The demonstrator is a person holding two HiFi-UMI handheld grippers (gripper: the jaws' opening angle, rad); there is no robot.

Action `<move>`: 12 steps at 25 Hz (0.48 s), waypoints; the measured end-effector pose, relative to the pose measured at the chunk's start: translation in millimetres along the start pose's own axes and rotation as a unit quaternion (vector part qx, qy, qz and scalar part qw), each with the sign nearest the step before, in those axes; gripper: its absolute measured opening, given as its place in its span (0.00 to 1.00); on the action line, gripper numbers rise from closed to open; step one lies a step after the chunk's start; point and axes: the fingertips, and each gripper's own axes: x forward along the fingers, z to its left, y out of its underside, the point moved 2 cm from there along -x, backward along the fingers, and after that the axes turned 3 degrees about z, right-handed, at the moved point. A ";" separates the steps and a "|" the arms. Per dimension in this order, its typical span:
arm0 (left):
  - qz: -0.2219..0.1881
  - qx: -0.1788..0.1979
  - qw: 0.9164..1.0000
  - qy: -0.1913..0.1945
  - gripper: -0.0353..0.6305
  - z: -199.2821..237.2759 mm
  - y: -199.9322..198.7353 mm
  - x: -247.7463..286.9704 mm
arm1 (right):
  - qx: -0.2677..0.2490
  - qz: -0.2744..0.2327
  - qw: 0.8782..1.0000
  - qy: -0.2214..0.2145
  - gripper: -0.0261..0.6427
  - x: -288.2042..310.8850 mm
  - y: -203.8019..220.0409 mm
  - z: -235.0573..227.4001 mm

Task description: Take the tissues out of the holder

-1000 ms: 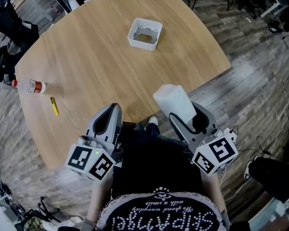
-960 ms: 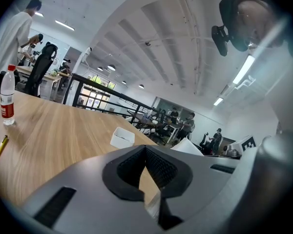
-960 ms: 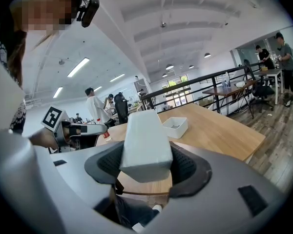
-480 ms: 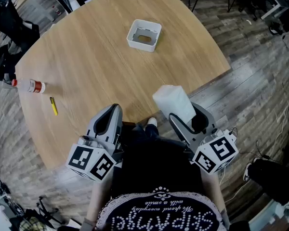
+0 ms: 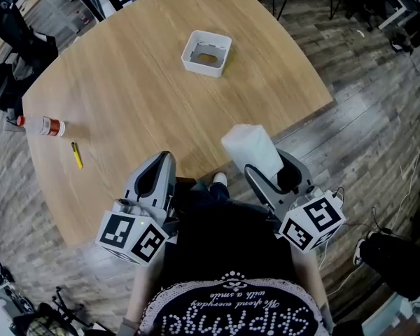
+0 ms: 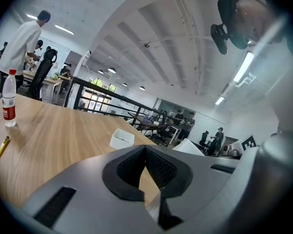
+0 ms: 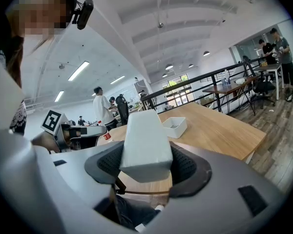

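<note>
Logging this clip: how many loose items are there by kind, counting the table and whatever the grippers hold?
White holder: 1
Tissue pack: 1, held in the right gripper
Water bottle: 1
Yellow pen: 1
Total: 4
</note>
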 end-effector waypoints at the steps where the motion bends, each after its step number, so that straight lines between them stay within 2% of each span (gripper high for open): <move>1: -0.001 0.000 1.000 -0.001 0.06 0.5 -0.4 -0.4 | 0.000 0.001 1.000 0.000 0.44 0.2 0.0 0.1; 12: -0.002 0.002 1.000 0.002 0.06 -0.7 0.0 -2.9 | -0.003 0.001 1.000 -0.007 0.44 1.0 1.4 5.6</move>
